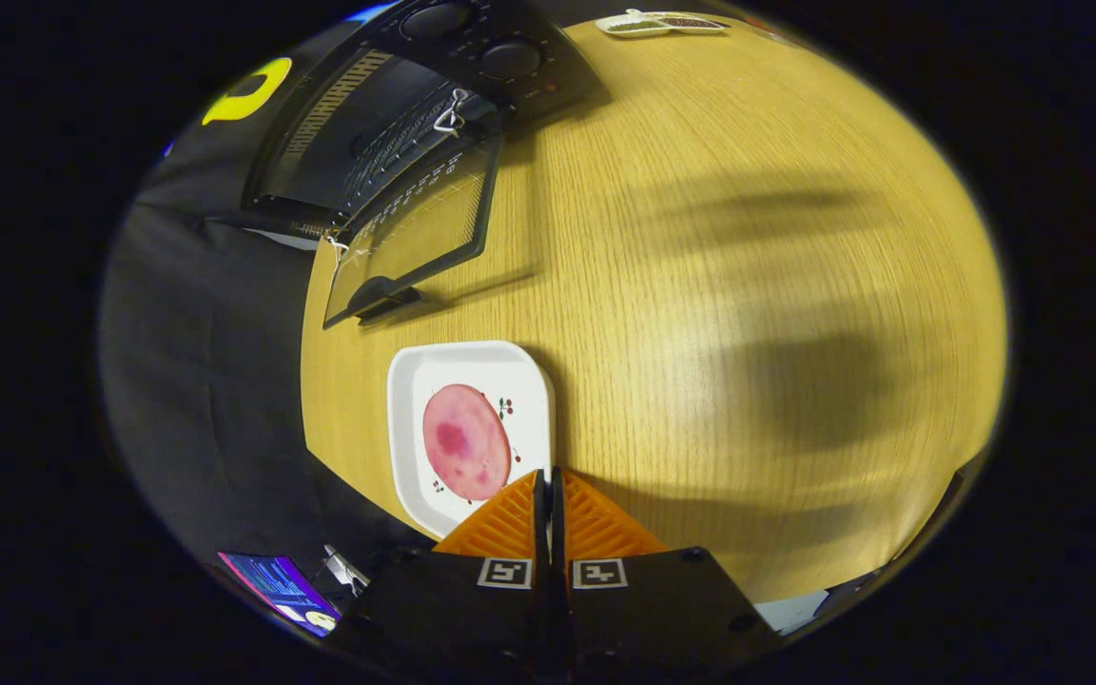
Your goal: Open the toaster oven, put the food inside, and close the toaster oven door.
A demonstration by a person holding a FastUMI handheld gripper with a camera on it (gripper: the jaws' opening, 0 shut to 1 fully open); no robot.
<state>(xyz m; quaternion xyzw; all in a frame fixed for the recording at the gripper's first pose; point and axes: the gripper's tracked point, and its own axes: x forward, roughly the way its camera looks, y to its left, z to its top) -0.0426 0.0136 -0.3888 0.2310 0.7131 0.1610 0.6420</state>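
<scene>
The black toaster oven (386, 114) stands at the far end of the wooden table (719, 285), its glass door (415, 233) dropped open toward me with the handle (386, 300) at its near edge. A white square plate (405, 381) lies between the door and my fingers, holding a round pink slice of meat (465, 442). My gripper (548, 476) hovers above the plate's near right rim, its orange fingers (510, 518) pressed together with nothing between them.
A small white dish (662, 23) with dark contents sits at the far edge of the table, right of the oven. A lit screen (277, 585) shows below the table's near left edge. Broad bare tabletop extends to the right.
</scene>
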